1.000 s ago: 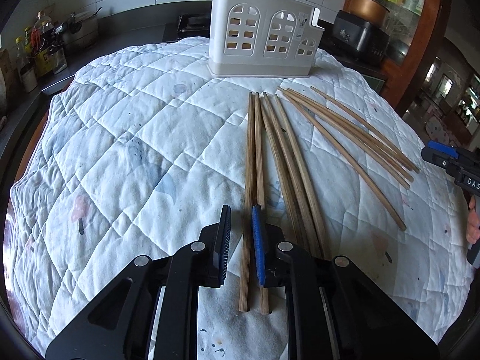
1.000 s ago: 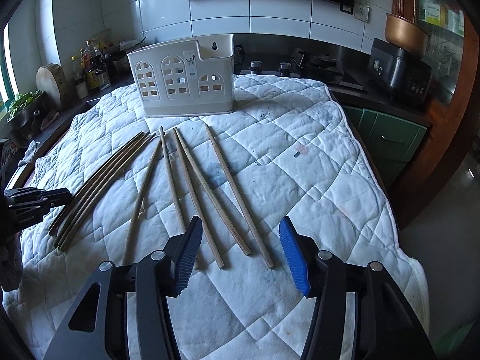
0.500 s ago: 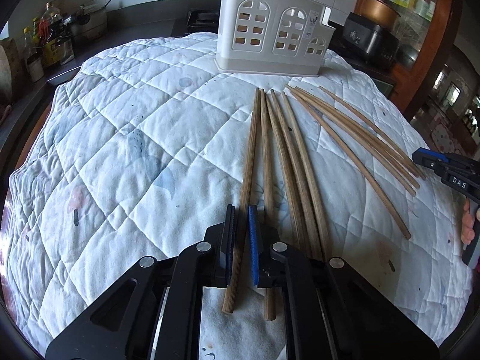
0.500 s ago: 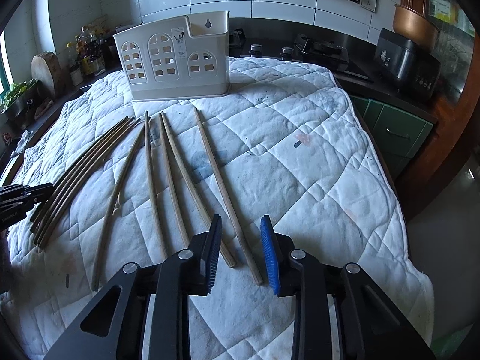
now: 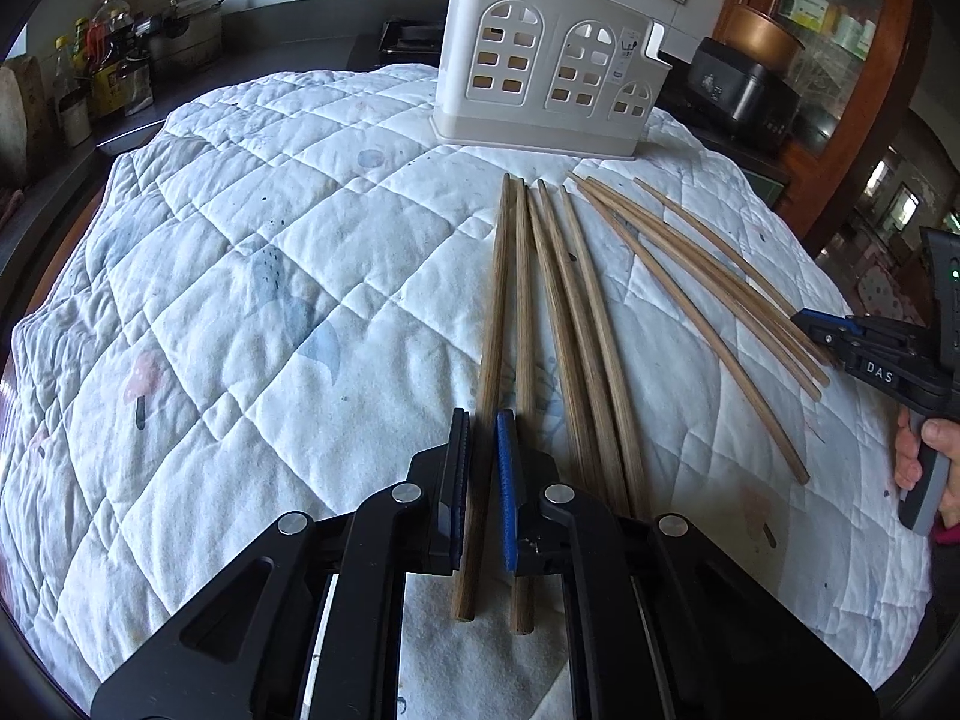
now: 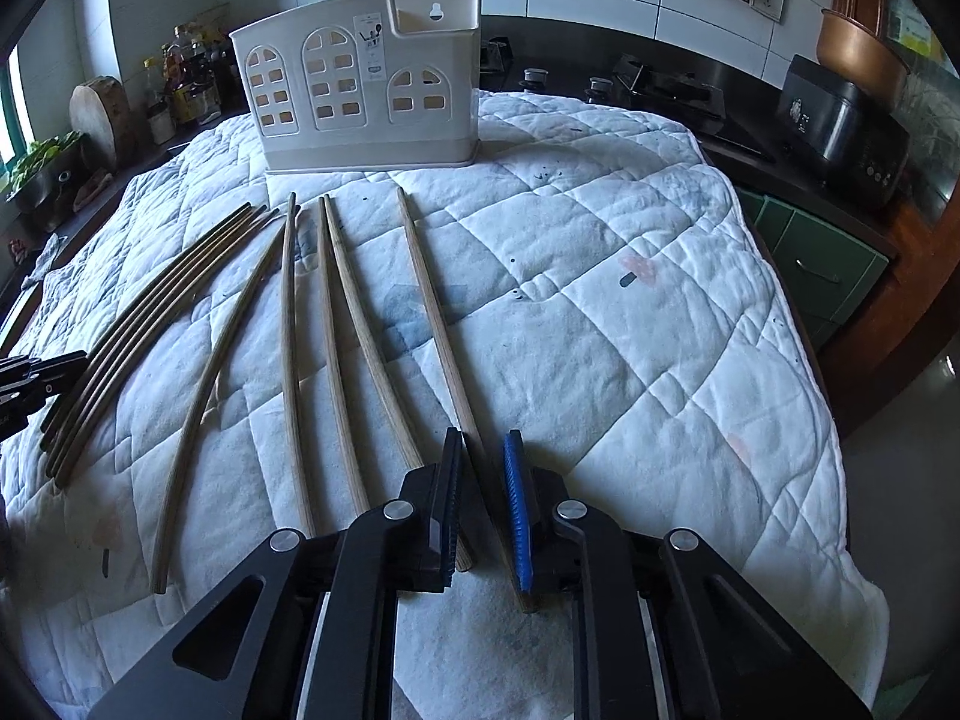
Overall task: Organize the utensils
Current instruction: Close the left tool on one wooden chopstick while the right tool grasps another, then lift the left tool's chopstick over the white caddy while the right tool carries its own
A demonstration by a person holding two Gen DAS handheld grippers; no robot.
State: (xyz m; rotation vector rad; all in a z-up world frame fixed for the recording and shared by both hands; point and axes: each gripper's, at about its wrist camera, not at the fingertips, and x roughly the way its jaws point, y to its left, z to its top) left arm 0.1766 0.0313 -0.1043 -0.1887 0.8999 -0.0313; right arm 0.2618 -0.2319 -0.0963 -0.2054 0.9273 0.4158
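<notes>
Wooden chopsticks [image 5: 576, 324] lie on the quilt [image 5: 240, 276] before the caddy [image 5: 540, 66]; your left gripper [image 5: 480, 438] pinches the leftmost stick [image 5: 495, 324], your right gripper [image 6: 483, 456] nearly closed around the rightmost stick [image 6: 432, 312].

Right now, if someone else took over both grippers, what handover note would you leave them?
Left gripper: shut on the leftmost chopstick, which lies on the quilt.
Right gripper: jaws narrowed around the rightmost chopstick; contact unclear.
Other chopsticks lie loose on the quilt in front of the white utensil holder.
Done: no chopstick seen in the holder.
Left: lift both sticks, drop them in the holder, repeat for the rest.
</notes>
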